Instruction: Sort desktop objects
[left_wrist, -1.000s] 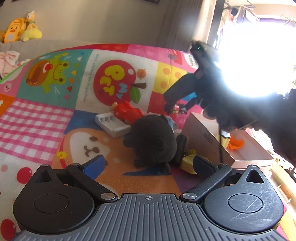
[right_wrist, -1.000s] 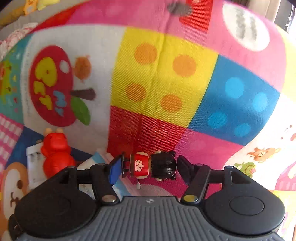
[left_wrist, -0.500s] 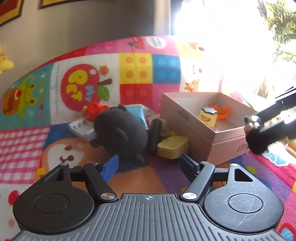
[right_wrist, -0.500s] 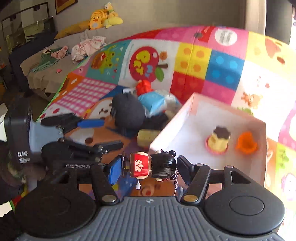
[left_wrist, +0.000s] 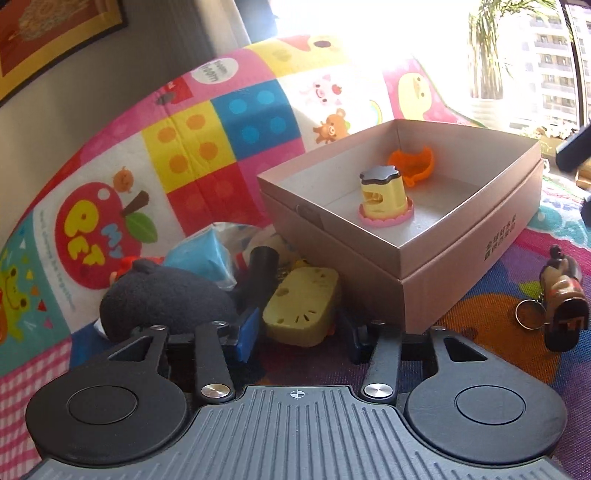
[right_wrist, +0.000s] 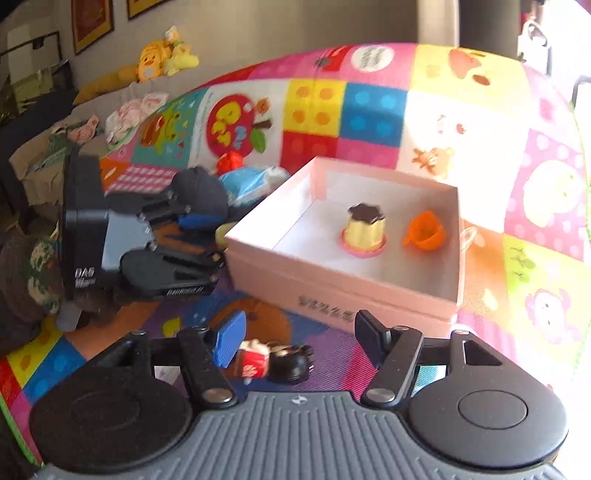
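My left gripper (left_wrist: 299, 334) is shut on a yellow cheese-shaped toy (left_wrist: 301, 310) that lies on the patchwork mat beside the pink cardboard box (left_wrist: 461, 266). Inside the box stand a yellow pudding toy (left_wrist: 384, 199) and an orange cup (left_wrist: 413, 166). In front of the box's near wall (right_wrist: 332, 291), my right gripper (right_wrist: 299, 341) hovers with its jaws opening. A small doll keychain (right_wrist: 273, 363) with a red body and black hair lies between them, against the blue left pad and apart from the right finger (right_wrist: 369, 332).
A black plush (left_wrist: 166, 295), a blue packet (left_wrist: 199, 254) and a black cylinder (left_wrist: 262, 266) crowd the mat left of the box. A red toy (right_wrist: 229, 162) sits behind them. A sofa with plush toys (right_wrist: 162, 55) stands at the back left.
My left gripper swung right past the black plush and closed on the cheese toy. My right gripper carried the doll to the front of the box, and its jaws have widened off the doll.
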